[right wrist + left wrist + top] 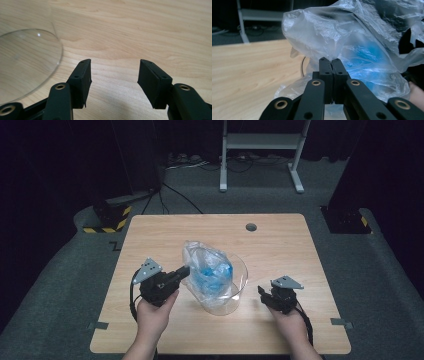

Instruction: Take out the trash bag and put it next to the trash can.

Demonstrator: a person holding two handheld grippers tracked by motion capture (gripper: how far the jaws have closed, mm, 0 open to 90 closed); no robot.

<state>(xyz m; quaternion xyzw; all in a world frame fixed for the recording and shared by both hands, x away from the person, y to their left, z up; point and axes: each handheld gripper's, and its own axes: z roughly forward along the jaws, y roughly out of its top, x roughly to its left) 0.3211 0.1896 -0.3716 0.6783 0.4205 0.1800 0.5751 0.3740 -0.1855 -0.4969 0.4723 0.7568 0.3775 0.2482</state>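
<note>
Left gripper (184, 271) pinching the clear plastic bag (207, 270) tight, bag sitting in the clear bowl (235, 301) mid-table, left gripper view showing blue stuff (362, 58) inside, right gripper (113, 80) hanging half open, holding nothing, beside the bowl's edge.

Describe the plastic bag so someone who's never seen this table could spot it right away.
On the wooden table, near its middle, stands a clear container. The plastic bag bulges out of its top, pinched by the left gripper. It is crinkled and see-through, with something bright blue inside.
</note>
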